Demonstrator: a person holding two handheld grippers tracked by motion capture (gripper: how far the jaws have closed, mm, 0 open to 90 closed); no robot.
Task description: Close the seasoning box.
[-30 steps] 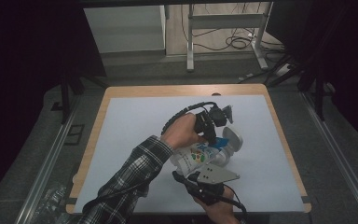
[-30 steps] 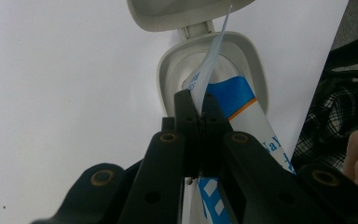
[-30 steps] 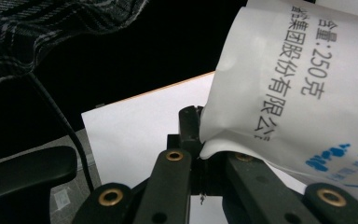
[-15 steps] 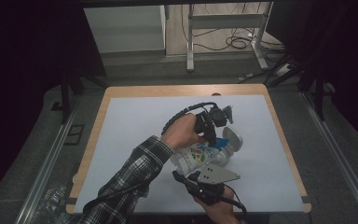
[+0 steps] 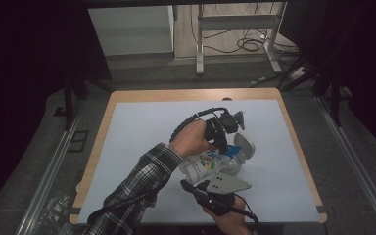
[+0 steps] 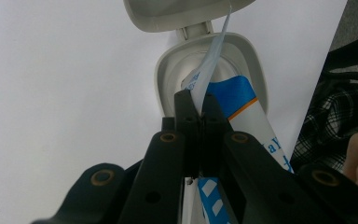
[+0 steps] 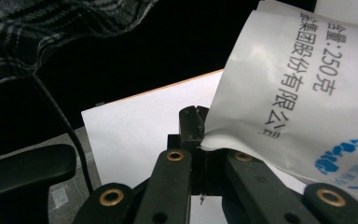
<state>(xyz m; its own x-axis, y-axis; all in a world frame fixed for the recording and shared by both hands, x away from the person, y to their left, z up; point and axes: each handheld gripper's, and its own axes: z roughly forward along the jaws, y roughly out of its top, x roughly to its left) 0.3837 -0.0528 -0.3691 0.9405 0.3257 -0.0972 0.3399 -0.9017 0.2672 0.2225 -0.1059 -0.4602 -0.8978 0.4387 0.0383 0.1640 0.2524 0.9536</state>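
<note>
Your left gripper point(image 6: 196, 105) is clenched on the top edge of the white-and-blue bag point(image 6: 228, 100), whose mouth sits inside the open grey container point(image 6: 168, 74); the container's lid point(image 6: 168, 11) is flipped back. Your right gripper point(image 7: 200, 123) is pinched tight on the bag's bottom corner, near the table's point(image 5: 142, 127) front edge. Bag and container lie right of centre on the table; wide bare surface spreads to the left and far side.

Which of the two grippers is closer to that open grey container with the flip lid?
The left. The left gripper pinches the top edge of the white and blue bag right at the mouth of the grey container. The right gripper grips the bag's other end, farther off.
</note>
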